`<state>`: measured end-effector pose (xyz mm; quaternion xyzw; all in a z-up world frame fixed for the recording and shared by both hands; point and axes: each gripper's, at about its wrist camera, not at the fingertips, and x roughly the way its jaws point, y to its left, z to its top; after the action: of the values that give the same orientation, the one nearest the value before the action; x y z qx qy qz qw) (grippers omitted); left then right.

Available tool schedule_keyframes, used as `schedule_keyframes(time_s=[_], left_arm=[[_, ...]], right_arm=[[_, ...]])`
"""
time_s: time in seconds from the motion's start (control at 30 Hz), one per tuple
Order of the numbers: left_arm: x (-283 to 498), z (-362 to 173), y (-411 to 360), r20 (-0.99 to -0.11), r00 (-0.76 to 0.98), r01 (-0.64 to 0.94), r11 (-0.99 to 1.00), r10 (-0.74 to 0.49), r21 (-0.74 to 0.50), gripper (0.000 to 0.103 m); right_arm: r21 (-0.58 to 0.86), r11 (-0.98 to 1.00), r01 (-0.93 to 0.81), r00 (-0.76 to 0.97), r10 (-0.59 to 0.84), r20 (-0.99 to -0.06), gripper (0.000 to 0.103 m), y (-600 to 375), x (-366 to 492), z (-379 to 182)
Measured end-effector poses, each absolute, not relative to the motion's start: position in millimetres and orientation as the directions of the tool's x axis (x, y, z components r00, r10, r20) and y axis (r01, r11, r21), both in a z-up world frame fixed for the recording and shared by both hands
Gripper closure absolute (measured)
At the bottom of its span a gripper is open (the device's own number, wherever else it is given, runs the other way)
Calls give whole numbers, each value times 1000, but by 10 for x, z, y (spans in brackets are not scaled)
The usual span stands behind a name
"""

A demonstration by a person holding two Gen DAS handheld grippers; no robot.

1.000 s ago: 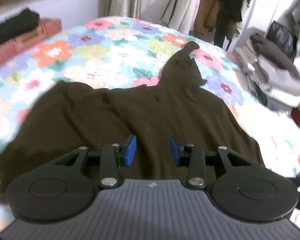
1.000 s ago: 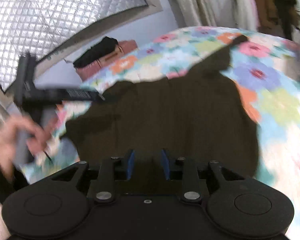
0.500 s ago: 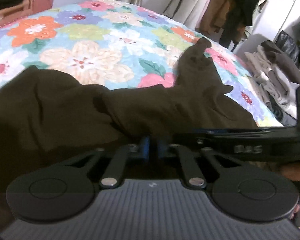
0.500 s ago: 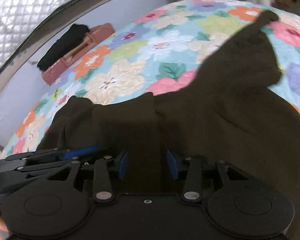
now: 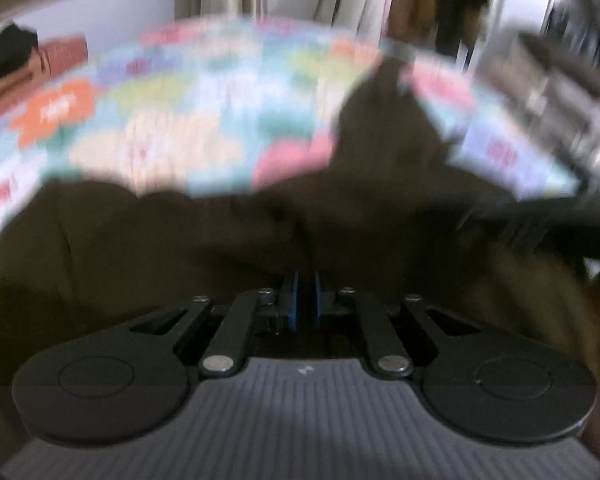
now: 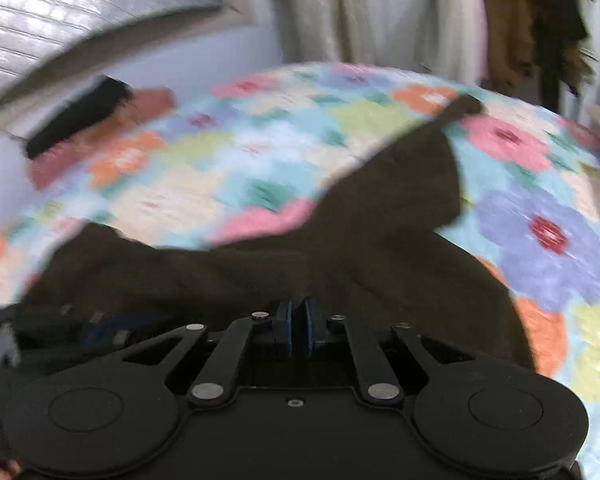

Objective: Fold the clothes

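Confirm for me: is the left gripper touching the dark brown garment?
Touching. In the left wrist view the left gripper has its blue pads nearly together with a fold of the dark brown garment pinched between them.

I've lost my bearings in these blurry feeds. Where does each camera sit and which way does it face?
Left wrist: on the left gripper, looking down across the brown garment over the floral bedspread; its own shut fingers show, and the other gripper at right.
Right wrist: on the right gripper, jaws closing on the same garment's near edge; its own fingers show.
Shared: garment, bedspread, hanging clothes beyond.
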<state>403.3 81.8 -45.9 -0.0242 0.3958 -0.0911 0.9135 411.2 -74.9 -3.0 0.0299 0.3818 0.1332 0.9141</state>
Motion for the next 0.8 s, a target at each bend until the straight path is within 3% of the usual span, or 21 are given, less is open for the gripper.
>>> schedule_keyframes(time_s=[0.1,0.13,0.2,0.23,0.43,0.5,0.53,0.8], left_arm=[[4016,-422,831,-714,676,133,983,-183,-125,91],[4011,-375,851,-711,677,129,982,-190,-140,86],[3964,-275,892,-694,689,130,977,-211,-167,76],[3925,-229,908,-682,695,138,973,-228,-186,71],[3795,-4,871,-645,695,191,947,-317,-259,70],[3775,44,819,-644,689,205,941,-333,-268,69],[3765,68,792,-643,685,212,939,-341,-272,68],[3828,15,893,-689,675,110,960,-262,-258,68]], right_arm=[[217,965,-150,655,262,-709,89,-995,4074,-4],[253,957,-139,656,281,-701,86,-1091,4037,35],[286,951,-121,662,292,-690,69,-1239,3969,108],[290,951,-107,663,286,-692,68,-1294,3958,136],[438,897,-58,626,374,-684,64,-1699,3836,331],[481,875,-52,611,409,-678,50,-1804,3829,376],[502,864,-48,604,426,-674,48,-1857,3823,398],[545,833,-95,560,497,-663,47,-2126,4491,331]])
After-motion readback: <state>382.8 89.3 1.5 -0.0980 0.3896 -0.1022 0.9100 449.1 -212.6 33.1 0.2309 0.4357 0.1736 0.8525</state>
